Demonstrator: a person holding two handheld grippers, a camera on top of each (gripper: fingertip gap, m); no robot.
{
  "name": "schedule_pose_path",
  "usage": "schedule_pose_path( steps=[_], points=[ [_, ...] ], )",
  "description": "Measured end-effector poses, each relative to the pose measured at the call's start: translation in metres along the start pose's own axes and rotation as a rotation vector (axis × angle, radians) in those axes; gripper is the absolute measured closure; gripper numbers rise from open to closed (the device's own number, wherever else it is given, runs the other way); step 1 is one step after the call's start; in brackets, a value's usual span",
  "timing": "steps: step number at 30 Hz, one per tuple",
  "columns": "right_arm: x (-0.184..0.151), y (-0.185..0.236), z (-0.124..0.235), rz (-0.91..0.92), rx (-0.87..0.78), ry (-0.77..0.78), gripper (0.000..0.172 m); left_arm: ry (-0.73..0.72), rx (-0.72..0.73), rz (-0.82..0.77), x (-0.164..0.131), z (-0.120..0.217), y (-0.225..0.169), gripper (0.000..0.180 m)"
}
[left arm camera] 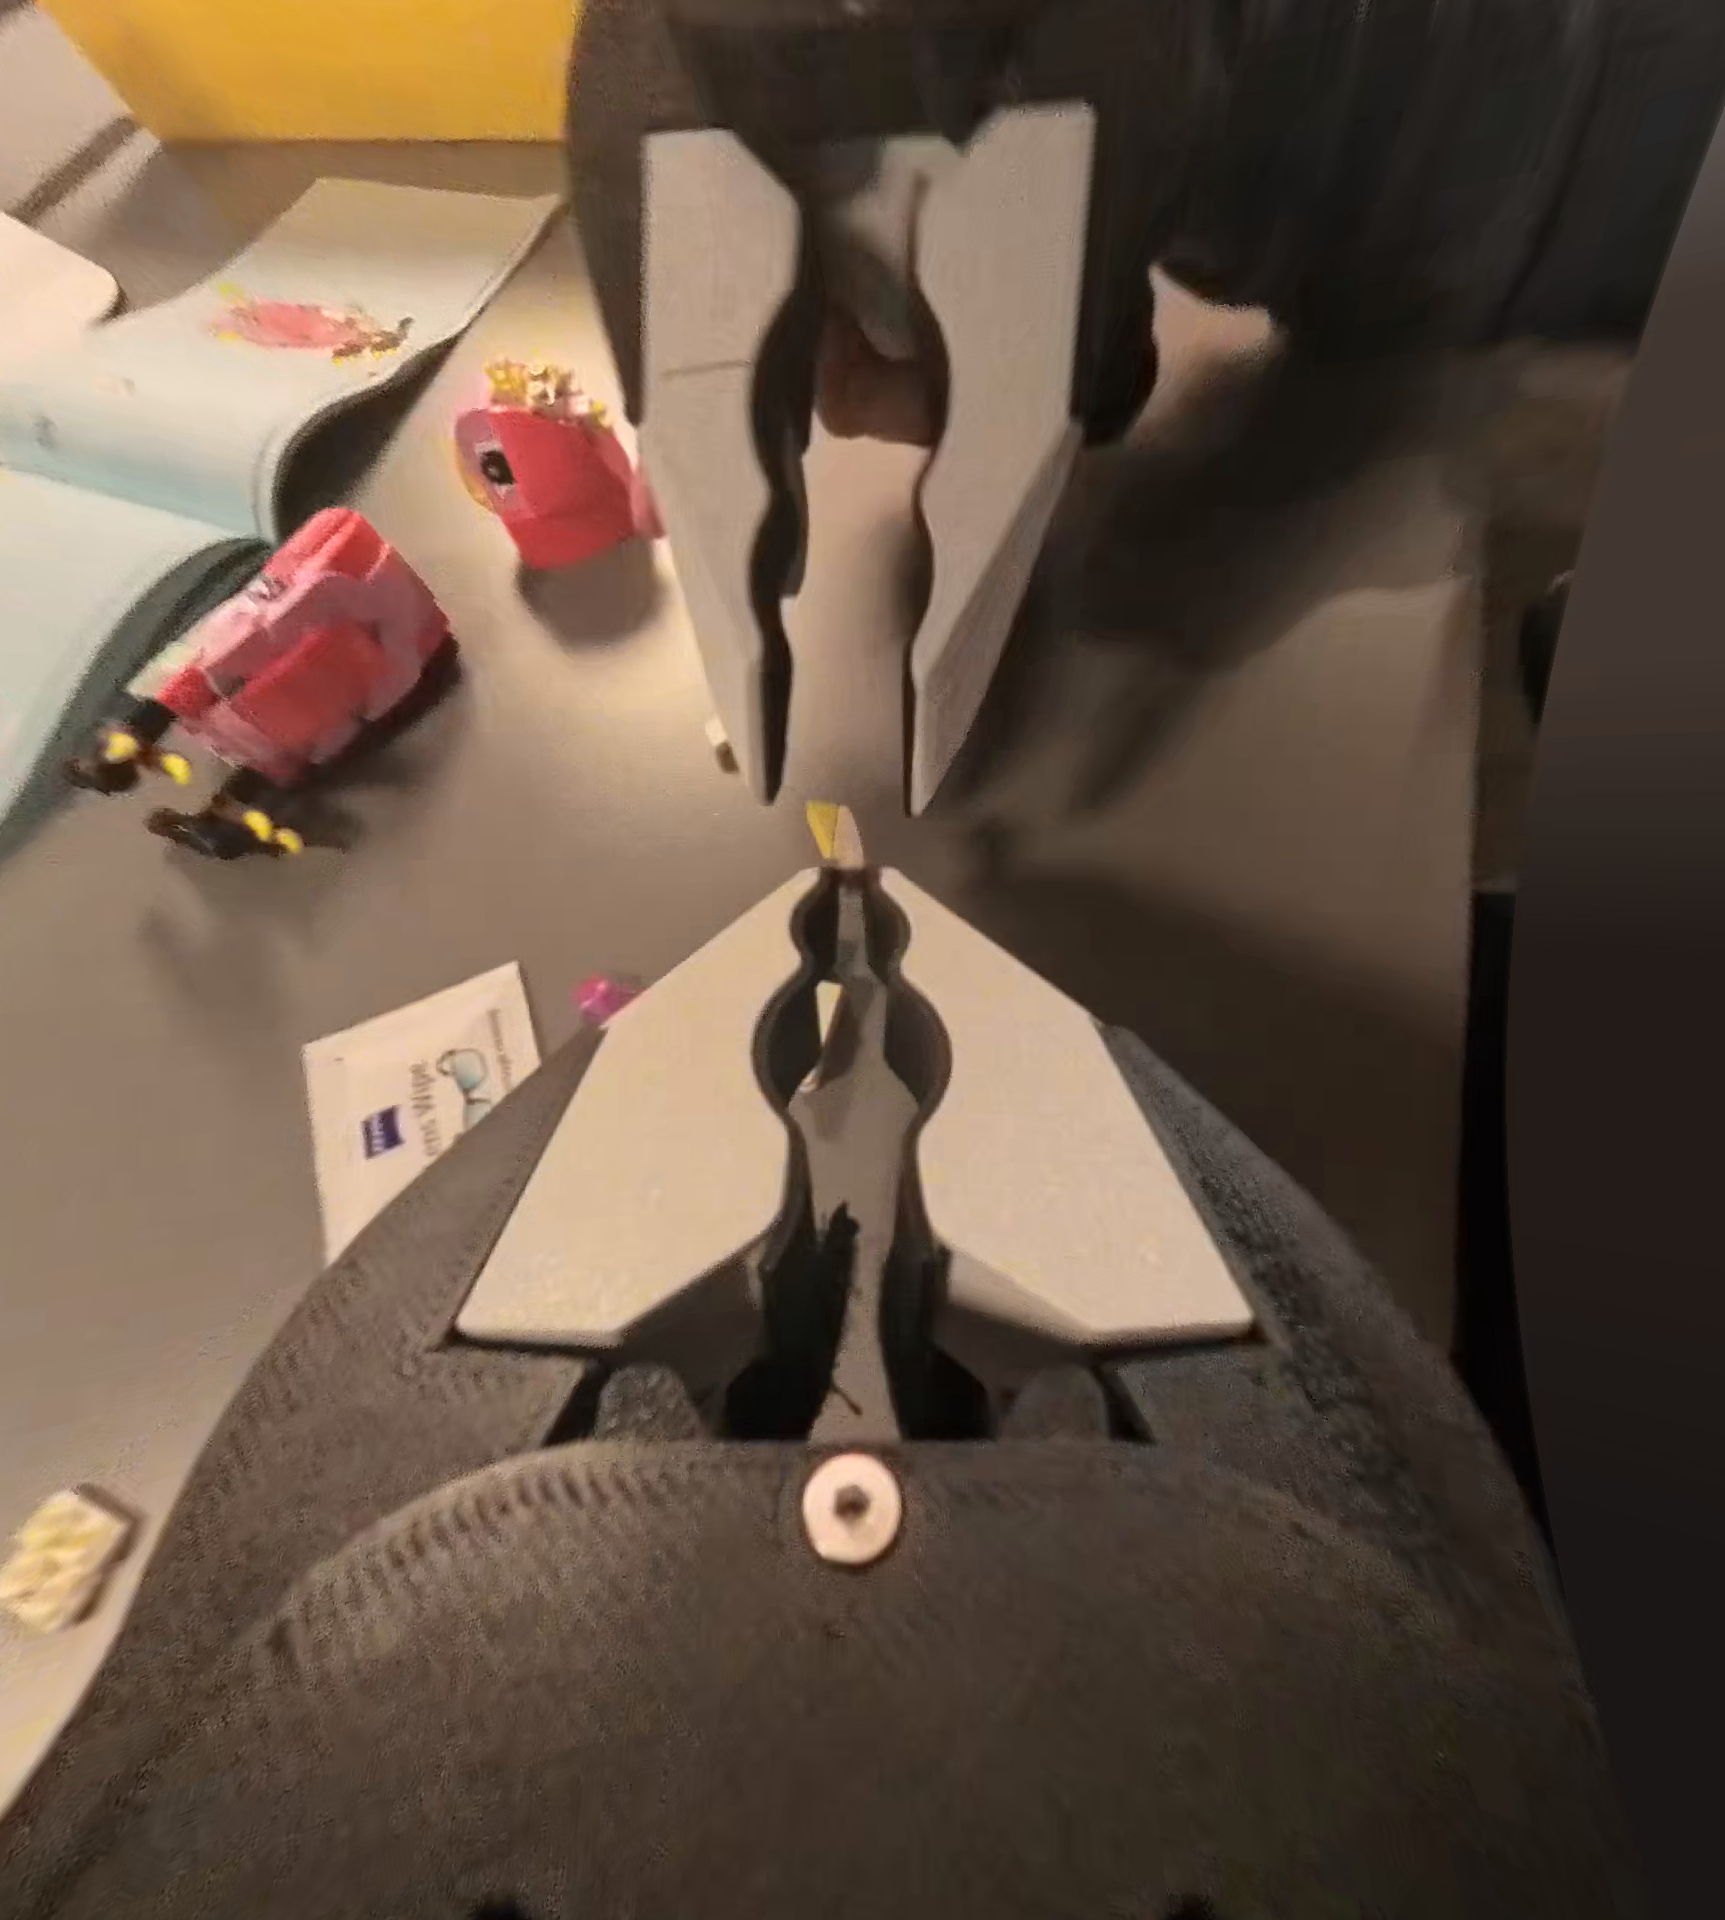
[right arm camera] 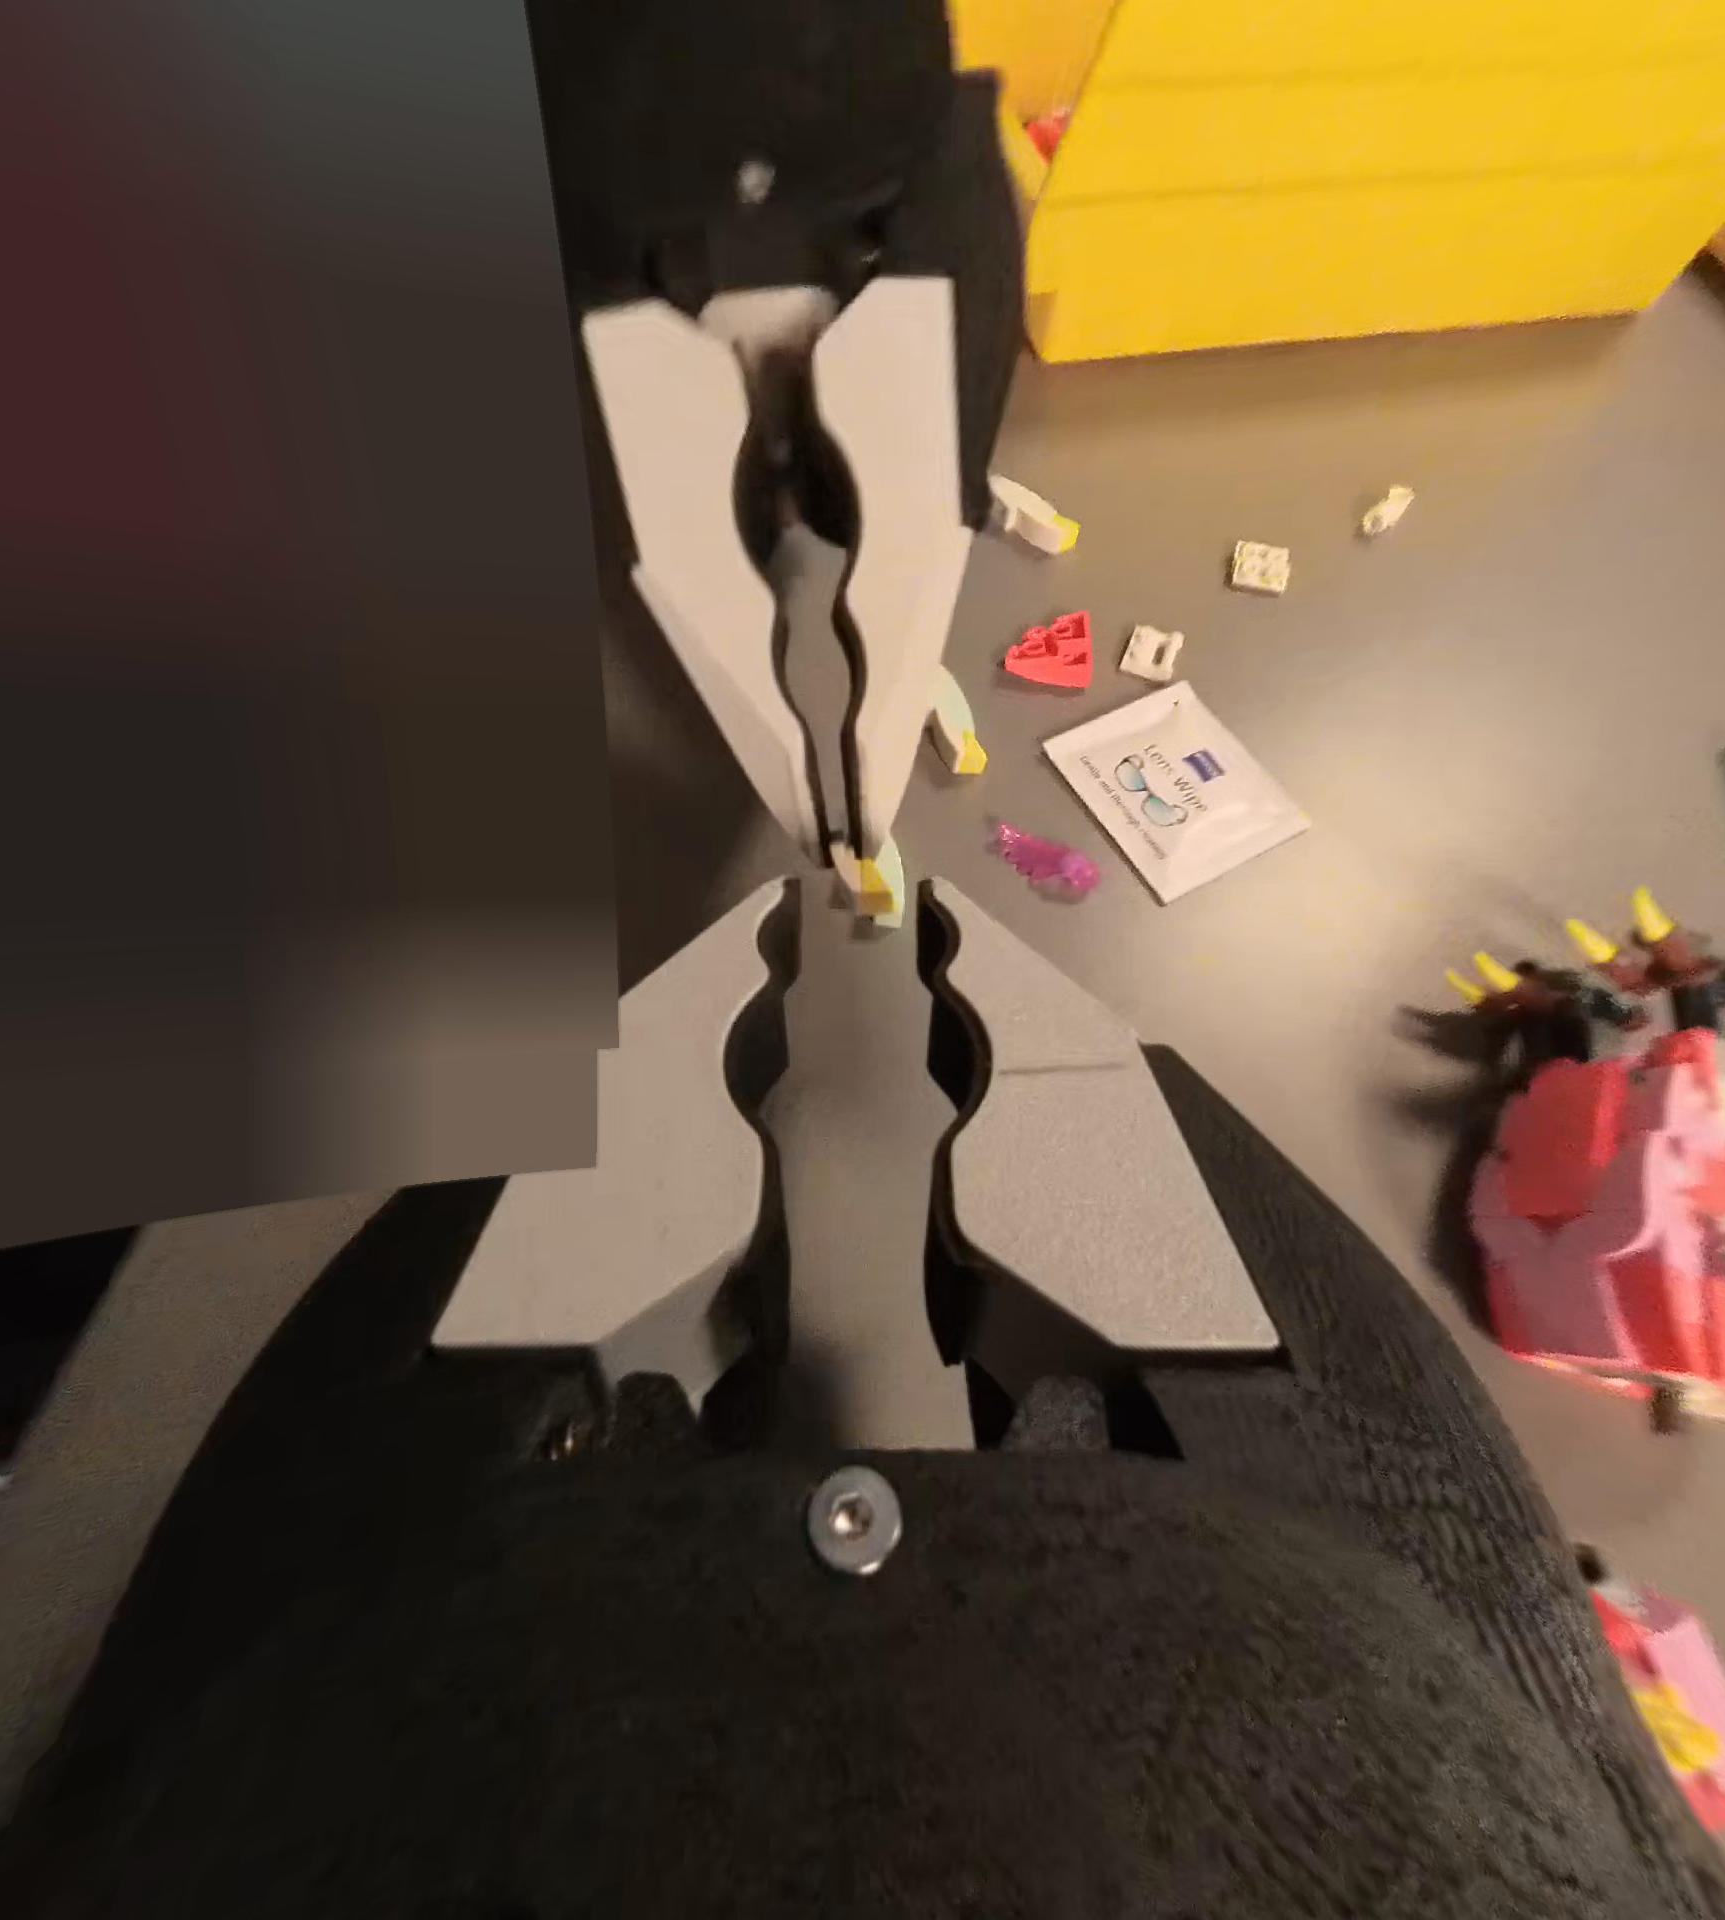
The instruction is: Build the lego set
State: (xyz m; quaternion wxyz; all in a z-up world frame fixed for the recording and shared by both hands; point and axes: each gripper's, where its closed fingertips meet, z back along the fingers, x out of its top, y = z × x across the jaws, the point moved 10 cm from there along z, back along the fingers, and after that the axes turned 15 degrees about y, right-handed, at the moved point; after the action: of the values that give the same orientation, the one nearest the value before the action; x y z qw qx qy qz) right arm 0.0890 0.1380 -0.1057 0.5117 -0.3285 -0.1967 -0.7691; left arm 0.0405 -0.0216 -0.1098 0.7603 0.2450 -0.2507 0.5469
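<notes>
The small curved toy piece [right arm camera: 877, 883], pale mint and white with a yellow tip, hangs above the grey desk [left arm camera: 214, 1039], pinched at one end by the left claw [left arm camera: 842, 875]. That claw's fingers are together on the piece, with only the yellow tip poking out past them. The right claw [right arm camera: 856, 894] faces it head-on with its fingers spread apart, and the piece sits between those fingertips, near them, without either visibly pressing on it.

The hold looks narrow: only the very tips of the left claw grip the piece, so a nudge from a right fingertip could twist it or flick it loose. If it drops, it would land among look-alike curved pieces [right arm camera: 957, 743] lying on the desk just beyond, beside a glittery magenta piece [right arm camera: 1045, 854] and a white sachet [right arm camera: 1175, 790].

Both views are smeared with motion blur, so exact alignment is hard to judge; a closing claw might catch the yellow tip off-centre. The pink and red brick model [right arm camera: 1647, 1216] with black, yellow-clawed legs lies well apart to the side, out of harm's way.
</notes>
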Motion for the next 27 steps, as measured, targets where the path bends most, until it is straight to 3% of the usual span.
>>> schedule_pose_path(
  steps=[1,5,10,14,22,27],
  points=[
    [0.001,0.002,-0.001,0.047,-0.037,0.015,0.153,-0.013,-0.033,0.034,0.0,0.001,0.002,0.177],
    [0.002,0.007,-0.004,0.132,-0.107,0.023,0.159,-0.018,-0.101,0.075,-0.001,0.001,0.003,0.177],
    [-0.001,0.007,-0.009,0.124,-0.076,0.068,0.166,-0.002,-0.093,0.135,-0.004,0.0,0.004,0.162],
    [-0.006,0.005,-0.017,0.088,-0.047,0.14,0.167,0.131,-0.028,0.126,-0.015,0.001,0.003,0.144],
    [-0.007,0.006,-0.024,0.08,-0.069,0.187,0.165,0.191,-0.001,0.065,-0.017,-0.006,0.005,0.163],
    [-0.007,0.005,-0.024,0.072,-0.084,0.186,0.152,0.211,-0.004,0.041,-0.014,-0.008,0.007,0.172]
  ],
)
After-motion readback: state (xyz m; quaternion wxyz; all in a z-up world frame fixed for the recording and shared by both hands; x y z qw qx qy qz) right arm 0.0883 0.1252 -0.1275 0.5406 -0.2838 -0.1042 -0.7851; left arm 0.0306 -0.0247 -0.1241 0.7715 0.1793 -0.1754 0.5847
